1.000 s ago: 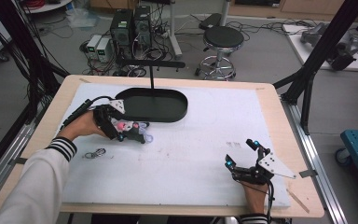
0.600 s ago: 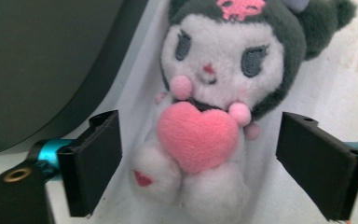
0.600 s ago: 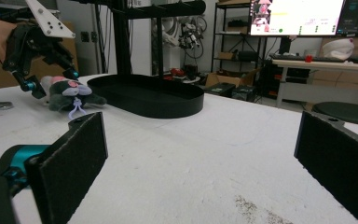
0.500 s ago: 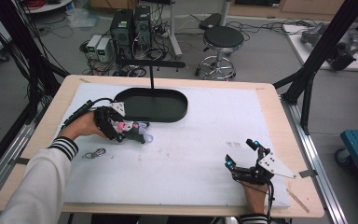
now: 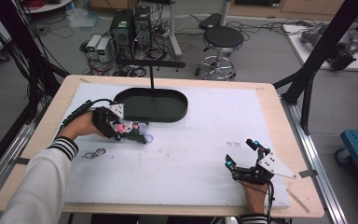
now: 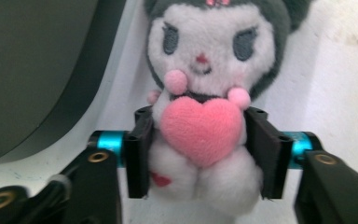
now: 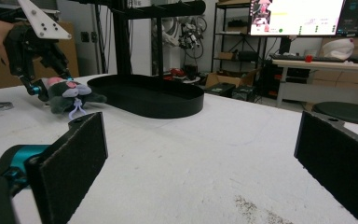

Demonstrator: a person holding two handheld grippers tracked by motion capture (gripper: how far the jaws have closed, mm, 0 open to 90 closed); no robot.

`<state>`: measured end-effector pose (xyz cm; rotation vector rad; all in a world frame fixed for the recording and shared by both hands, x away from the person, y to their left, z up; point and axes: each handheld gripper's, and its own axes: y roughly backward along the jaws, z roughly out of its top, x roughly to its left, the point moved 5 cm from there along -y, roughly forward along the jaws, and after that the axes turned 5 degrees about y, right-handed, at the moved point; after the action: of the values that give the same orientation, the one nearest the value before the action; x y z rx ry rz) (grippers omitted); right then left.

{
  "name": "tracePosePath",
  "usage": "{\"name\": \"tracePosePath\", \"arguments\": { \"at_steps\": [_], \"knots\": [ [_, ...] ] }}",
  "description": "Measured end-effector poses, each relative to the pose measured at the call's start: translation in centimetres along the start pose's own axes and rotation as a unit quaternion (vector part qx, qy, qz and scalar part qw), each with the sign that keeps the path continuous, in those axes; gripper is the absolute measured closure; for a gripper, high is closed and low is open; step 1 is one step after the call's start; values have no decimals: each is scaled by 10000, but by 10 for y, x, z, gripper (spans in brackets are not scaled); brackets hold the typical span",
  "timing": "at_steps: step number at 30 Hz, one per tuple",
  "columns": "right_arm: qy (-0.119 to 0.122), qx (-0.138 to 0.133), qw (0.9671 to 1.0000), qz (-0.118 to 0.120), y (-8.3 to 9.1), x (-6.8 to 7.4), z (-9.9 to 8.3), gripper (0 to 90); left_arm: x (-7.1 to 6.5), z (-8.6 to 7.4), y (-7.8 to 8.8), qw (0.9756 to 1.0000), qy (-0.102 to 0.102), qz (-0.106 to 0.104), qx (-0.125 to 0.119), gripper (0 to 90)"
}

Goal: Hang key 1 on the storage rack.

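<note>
Near desk's left edge, left tool (image 6: 200, 149) just closed on plush (image 6: 205, 88), beside tray (image 5: 151, 105), for lifting; right tool (image 5: 244, 158) wide, idle.

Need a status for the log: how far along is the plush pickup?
Done: the left tool has reached the plush toy beside the black oval tray. In hand: its jaws have just been closing and their pads now press the toy's body from both sides; it lies on the white table cover. Left: lift and place, probably into the tray. The right tool sits open, holding nothing.
</note>
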<state>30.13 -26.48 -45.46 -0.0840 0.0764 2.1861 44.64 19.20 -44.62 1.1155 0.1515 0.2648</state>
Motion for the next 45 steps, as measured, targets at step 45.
{"name": "tracePosePath", "arguments": {
  "at_steps": [45],
  "knots": [
    [0, -1, 10000, -8, 0, 0, 0, 18, -1, 40, 84, 9534, 978, 1622, -2349, 524]
  ]
}}
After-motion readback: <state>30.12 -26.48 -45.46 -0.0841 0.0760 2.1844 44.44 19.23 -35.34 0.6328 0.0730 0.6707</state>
